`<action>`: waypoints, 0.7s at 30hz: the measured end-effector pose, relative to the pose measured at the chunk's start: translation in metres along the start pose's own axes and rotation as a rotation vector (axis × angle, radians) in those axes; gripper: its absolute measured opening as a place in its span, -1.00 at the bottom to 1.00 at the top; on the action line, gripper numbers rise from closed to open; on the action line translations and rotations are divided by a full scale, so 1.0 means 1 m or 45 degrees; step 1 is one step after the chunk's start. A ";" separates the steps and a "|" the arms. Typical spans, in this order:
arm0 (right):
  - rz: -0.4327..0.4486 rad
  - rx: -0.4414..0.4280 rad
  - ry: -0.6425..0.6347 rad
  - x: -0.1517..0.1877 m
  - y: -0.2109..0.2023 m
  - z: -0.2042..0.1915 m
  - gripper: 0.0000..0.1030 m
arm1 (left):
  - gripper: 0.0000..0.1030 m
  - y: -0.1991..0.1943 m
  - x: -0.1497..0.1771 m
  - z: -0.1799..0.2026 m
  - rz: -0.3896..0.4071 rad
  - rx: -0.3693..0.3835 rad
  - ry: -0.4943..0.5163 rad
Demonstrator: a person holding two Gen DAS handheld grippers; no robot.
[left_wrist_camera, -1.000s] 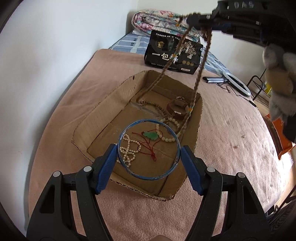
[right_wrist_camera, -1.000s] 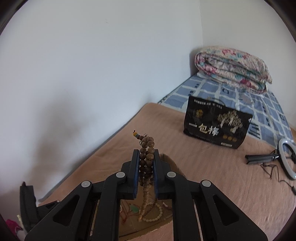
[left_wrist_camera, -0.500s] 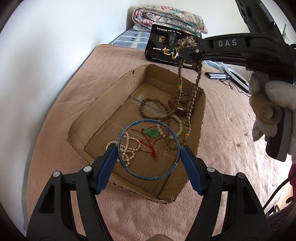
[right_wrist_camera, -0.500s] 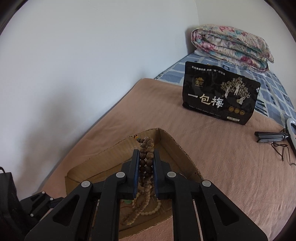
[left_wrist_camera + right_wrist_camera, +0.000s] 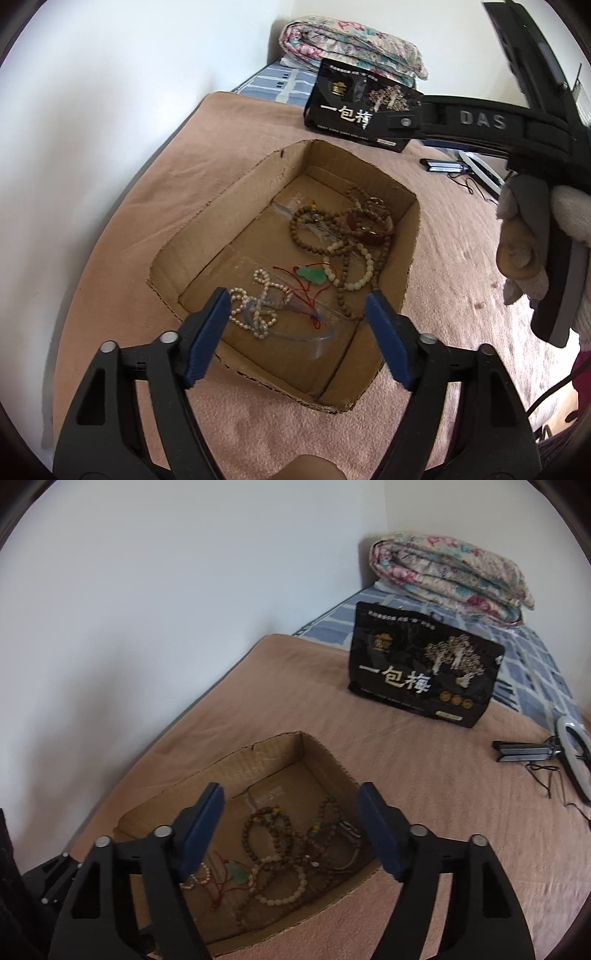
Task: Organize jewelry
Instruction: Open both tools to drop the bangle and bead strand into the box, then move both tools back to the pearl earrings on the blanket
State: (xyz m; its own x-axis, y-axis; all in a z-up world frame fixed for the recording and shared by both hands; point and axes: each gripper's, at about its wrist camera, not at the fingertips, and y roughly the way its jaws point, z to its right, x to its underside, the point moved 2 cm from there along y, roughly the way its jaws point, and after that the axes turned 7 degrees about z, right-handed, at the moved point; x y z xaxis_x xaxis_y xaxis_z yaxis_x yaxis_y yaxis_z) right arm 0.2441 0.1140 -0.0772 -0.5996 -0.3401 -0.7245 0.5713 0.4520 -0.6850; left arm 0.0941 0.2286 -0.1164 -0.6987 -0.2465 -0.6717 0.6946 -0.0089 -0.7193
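Both grippers hung over the shallow brown cardboard box (image 5: 402,236) on the pink-tan fleece blanket (image 5: 229,155). Left gripper (image 5: 295,317) w/ blue pads spread wide, nothing between them; right gripper (image 5: 290,821) likewise wide apart & empty, seen also from the left cam as a black arm marked DAS, held by a gloved hand (image 5: 524,243). Jewelry all inside the box: long brown wooden bead strand (image 5: 280,838) heaped at the far right side, tangled w/ a dark reddish bangle (image 5: 364,229) & a loop of pale cream beads (image 5: 354,273); green jade-like pendant on red cord (image 5: 314,275) mid-box; white pearl-like strand (image 5: 255,314) near the front wall; thin clear blue-tinted ring (image 5: 310,332) lying at a tilt across the near end, its front edge close to the front wall. Risks as judged: strands overlapped, so a pinch on one bead loop would prob. drag its neighbours & the red cord along, undoing any sorting. The ring looked thin & slick; a pad closing off-centre could flick it over the low wall onto the blanket. Box was light, w/ soft bedding under it; a downward push or a snagged strand could tip or slide it. Black snack bag w/ white characters (image 5: 424,672), folded floral quilt (image 5: 447,576) & white ring light (image 5: 576,753) sat well apart, no hazard.
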 end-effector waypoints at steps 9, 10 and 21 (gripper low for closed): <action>-0.034 0.014 0.012 0.004 -0.007 0.006 0.54 | 0.59 -0.001 -0.002 0.000 0.002 -0.024 -0.015; -0.035 0.016 0.013 0.004 -0.008 0.007 0.54 | 0.59 -0.002 -0.003 0.002 0.007 -0.022 -0.013; -0.001 0.044 0.006 0.005 -0.040 0.025 0.54 | 0.59 -0.012 -0.012 0.031 0.082 0.019 0.057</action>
State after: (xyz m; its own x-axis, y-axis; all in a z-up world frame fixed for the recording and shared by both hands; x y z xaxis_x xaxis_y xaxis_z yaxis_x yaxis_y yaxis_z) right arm 0.2319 0.0734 -0.0553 -0.6027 -0.3366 -0.7234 0.5898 0.4227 -0.6881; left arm 0.0995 0.2016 -0.0945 -0.6593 -0.2035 -0.7238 0.7404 -0.0088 -0.6721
